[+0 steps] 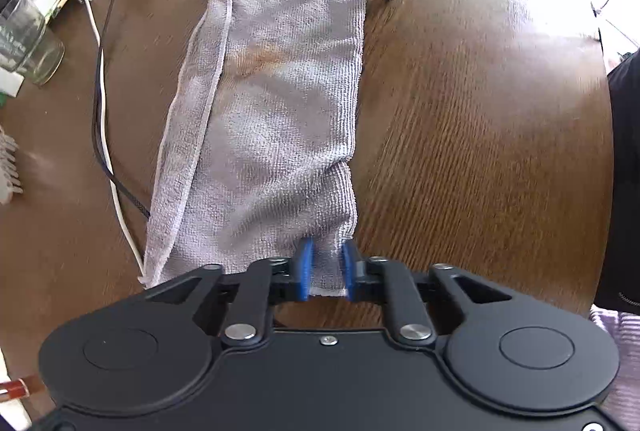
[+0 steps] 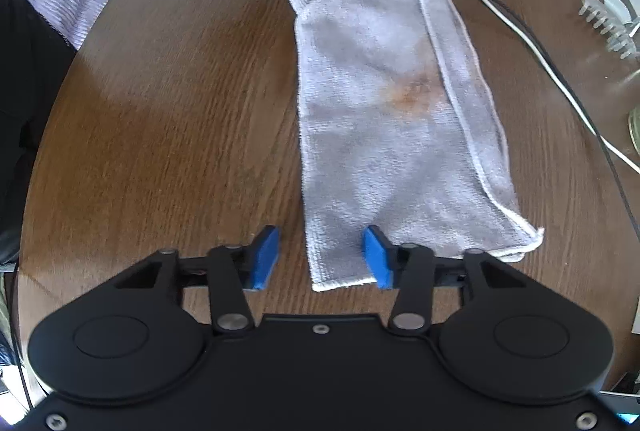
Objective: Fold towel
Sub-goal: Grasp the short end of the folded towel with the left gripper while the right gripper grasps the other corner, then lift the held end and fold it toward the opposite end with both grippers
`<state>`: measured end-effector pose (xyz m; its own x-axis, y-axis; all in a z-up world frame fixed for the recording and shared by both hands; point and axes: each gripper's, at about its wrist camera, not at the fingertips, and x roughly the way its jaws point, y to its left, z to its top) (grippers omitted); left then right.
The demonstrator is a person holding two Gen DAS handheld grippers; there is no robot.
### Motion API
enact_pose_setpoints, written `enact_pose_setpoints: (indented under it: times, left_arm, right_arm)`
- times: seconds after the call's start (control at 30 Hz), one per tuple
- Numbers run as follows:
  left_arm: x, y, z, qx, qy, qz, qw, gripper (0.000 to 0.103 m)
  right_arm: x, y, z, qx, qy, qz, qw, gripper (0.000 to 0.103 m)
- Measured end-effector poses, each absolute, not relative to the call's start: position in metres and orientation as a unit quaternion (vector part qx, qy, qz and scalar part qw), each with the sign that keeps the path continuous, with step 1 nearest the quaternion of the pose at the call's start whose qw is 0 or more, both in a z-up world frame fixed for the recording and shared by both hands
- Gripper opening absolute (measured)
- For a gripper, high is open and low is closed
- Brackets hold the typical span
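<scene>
Wooden table (image 1: 460,151), folded towel (image 1: 276,119), cables (image 1: 102,111) alongside, glass jar (image 1: 28,39)

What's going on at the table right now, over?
Left tongs shut on towel corner. Right tongs open, straddling the opposite corner. Towel folded in half, flat on table. Cables alongside, not blocking.

home | wood table (image 1: 460,151) | glass jar (image 1: 28,43) | cables (image 1: 102,111)

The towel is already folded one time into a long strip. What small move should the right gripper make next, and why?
Probably close the right gripper. Its jaws stand open around one corner of the towel, while the left gripper is already shut on the corner at the opposite end, so both ends could then be moved together.
</scene>
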<state>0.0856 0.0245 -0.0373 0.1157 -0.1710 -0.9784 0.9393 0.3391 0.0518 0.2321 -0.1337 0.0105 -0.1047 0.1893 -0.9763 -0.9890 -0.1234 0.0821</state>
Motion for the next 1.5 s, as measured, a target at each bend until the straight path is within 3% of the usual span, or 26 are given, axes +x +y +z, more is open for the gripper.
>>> enact_pose_setpoints:
  times: [0.07,0.13,0.17,1.0,1.5]
  left_arm:
    - [0.085,0.024,-0.039,0.381,0.506,-0.432,0.642,0.011]
    - [0.074,0.015,-0.037,0.382,0.503,-0.432,0.644,0.004]
    - [0.072,0.014,-0.036,0.382,0.501,-0.433,0.645,0.003]
    - [0.002,-0.011,0.003,0.380,0.477,-0.487,0.625,0.002]
    - [-0.059,-0.051,-0.038,0.406,0.477,-0.537,0.564,0.002]
  right_arm:
    - [0.237,-0.132,0.011,-0.451,0.445,0.594,0.496,0.029]
    - [0.240,-0.131,0.011,-0.454,0.442,0.591,0.500,0.008]
    - [0.241,-0.130,0.011,-0.454,0.442,0.589,0.501,0.005]
    - [0.162,-0.170,0.053,-0.425,0.470,0.590,0.500,0.004]
    - [0.088,-0.211,0.040,-0.379,0.521,0.569,0.511,0.004]
